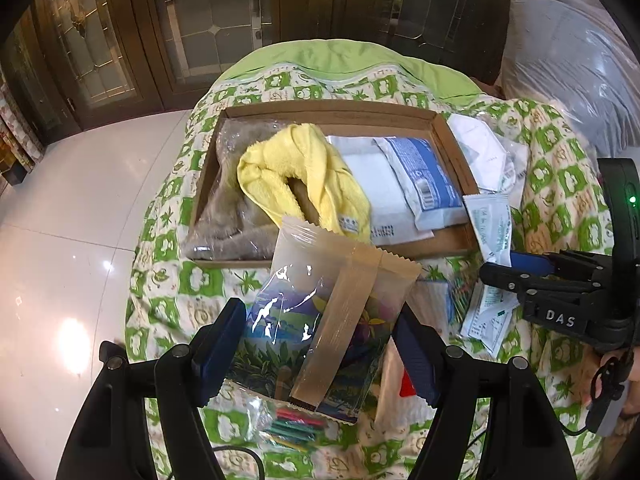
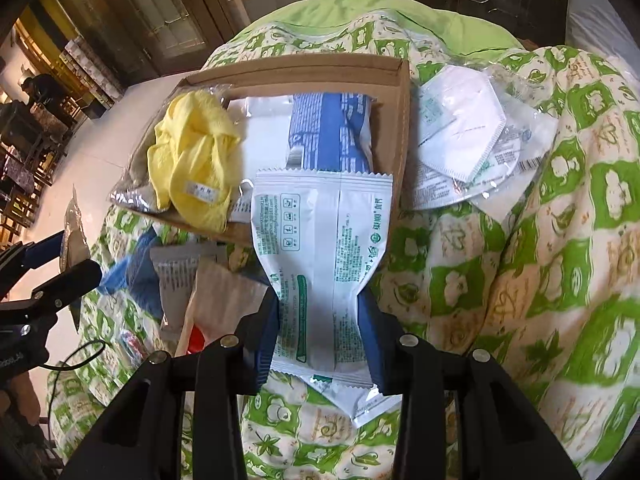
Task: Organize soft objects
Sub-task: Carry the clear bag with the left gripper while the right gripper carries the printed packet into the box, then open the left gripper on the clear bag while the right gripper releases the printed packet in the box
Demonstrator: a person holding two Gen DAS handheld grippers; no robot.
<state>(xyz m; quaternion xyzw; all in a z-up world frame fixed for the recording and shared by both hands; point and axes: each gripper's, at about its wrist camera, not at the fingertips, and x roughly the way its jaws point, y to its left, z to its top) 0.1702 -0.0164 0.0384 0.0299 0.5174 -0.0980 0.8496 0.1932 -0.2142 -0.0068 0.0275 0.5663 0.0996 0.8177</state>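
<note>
My left gripper (image 1: pixel 320 340) is shut on a clear packet with a colourful leafy print (image 1: pixel 320 312), held up in front of the shallow cardboard box (image 1: pixel 328 110). In the box lie a yellow cloth (image 1: pixel 296 172), a grey fluffy item in a clear bag (image 1: pixel 228 208) and a blue-and-white pack (image 1: pixel 424 176). My right gripper (image 2: pixel 318 320) is shut on a white tissue packet with green print (image 2: pixel 320 248), pinched at its waist, near the box's front right corner (image 2: pixel 396 184). From the left wrist view, the right gripper (image 1: pixel 520 268) is seen at the right edge.
White face masks in clear wrappers (image 2: pixel 460 136) lie right of the box on the green-patterned quilt (image 2: pixel 520 280). More packets (image 2: pixel 188 280) and a small bag of coloured sticks (image 1: pixel 296 426) lie in front of the box. A white tiled floor (image 1: pixel 60 240) is at left.
</note>
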